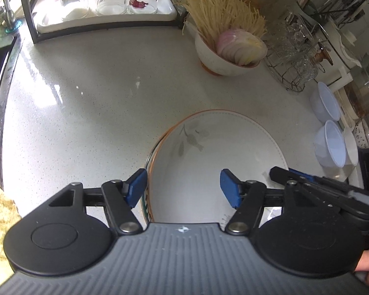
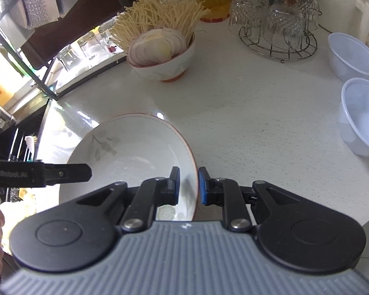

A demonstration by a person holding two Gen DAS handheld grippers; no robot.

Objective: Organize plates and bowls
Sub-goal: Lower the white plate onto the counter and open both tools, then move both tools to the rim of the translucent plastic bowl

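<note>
**Inspector:** Where is the plate [image 2: 135, 152] sitting, and who is holding it?

**Assistant:** It is lying toward the near edge of the counter [image 1: 86, 103], closer to the sink side than to the corner with the glasses. The right gripper [image 2: 189, 184] is pinching its right rim: one pad is sitting inside the dish, the other outside, jaws nearly closed on the thin edge. I judge that grip is steadying the plate while it is being set down.

**Inspector:** And the left gripper [image 1: 184, 188]?

**Assistant:** Its jaws are standing wide apart, with the left rim of the plate running just beside the left pad. The pads are not pressing on anything. No earlier view is available, so I am reporting only that it is holding nothing.

**Inspector:** Is there a second dish beneath?

**Assistant:** In the left wrist view a doubled orange rim is showing along the plate's left edge, so it appears to be resting on another plate. I cannot confirm that from the right wrist view.

**Inspector:** What else is standing around?

**Assistant:** A bowl of sliced onion and noodles [image 1: 230, 54] is sitting toward the back of the counter, well apart from the plate. Two plastic bowls [image 2: 356, 86] are waiting at the right edge, apart from each other, not yet nested.

**Inspector:** Risk?

**Assistant:** A one-sided rim grip is inviting tilt if the plate is lifted.
</note>
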